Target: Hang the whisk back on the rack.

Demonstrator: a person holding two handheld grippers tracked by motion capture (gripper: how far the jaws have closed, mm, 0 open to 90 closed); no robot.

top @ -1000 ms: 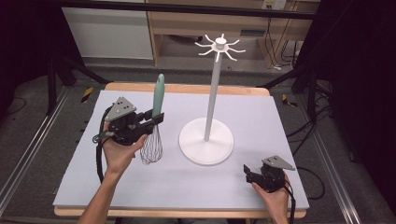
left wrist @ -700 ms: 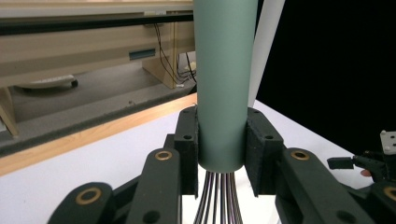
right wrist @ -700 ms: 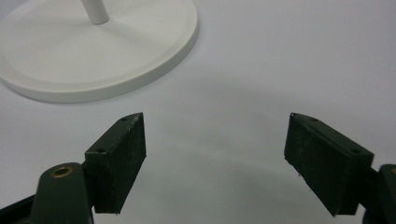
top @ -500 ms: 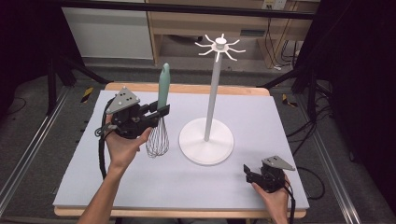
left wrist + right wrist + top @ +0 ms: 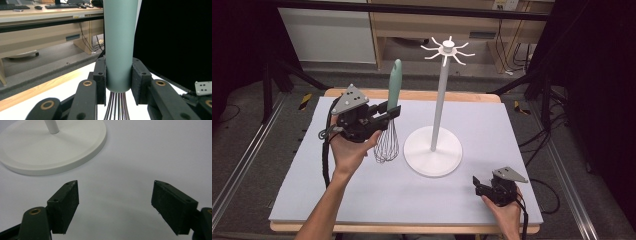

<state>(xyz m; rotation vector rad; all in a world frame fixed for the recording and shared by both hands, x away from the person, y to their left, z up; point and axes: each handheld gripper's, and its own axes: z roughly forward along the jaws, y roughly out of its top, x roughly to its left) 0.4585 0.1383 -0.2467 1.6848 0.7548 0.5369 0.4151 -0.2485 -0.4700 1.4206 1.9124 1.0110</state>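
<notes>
A whisk with a pale green handle and wire head hangs upright above the mat, handle up. My left gripper is shut on the lower end of that handle; in the left gripper view both pads squeeze the whisk handle just above the wires. To its right stands a white rack, a tall pole with hooks at the top on a round base. My right gripper rests low near the mat's front right corner, open, with nothing between its jaws.
A pale grey mat covers the wooden table. Black frame bars and cables run along both sides. A wooden desk and shelves stand beyond the far edge.
My left gripper has lifted the whisk higher and carried it a little rightward, toward the rack. The right gripper has stayed put.
</notes>
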